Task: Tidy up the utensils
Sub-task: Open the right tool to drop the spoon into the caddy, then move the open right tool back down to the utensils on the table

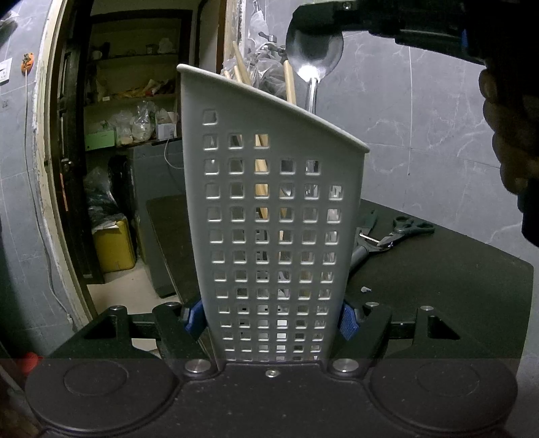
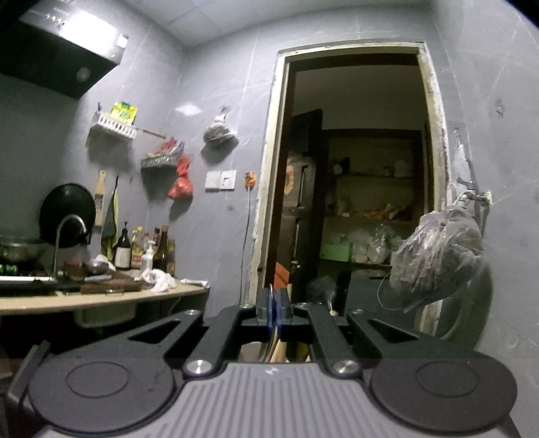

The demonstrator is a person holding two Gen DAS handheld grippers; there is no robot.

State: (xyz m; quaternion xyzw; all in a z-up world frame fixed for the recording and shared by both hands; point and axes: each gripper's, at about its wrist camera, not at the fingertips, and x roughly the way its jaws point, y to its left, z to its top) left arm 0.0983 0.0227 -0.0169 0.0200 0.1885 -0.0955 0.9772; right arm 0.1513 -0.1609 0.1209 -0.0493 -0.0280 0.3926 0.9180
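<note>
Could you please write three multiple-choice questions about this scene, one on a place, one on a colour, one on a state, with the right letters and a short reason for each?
1. Where do the scissors lie?
A. inside the holder
B. on the dark table
C. on a wall hook

2. What colour is the utensil holder?
A. red
B. yellow
C. light grey

3. How does the right gripper hold the metal spoon?
A. shut on its bowl, handle down in the holder
B. open, away from it
C. shut on its handle tip

Answers:
1 B: they rest on the table, right of the holder.
2 C: its perforated wall is pale grey.
3 A: the bowl sits under the gripper.
</note>
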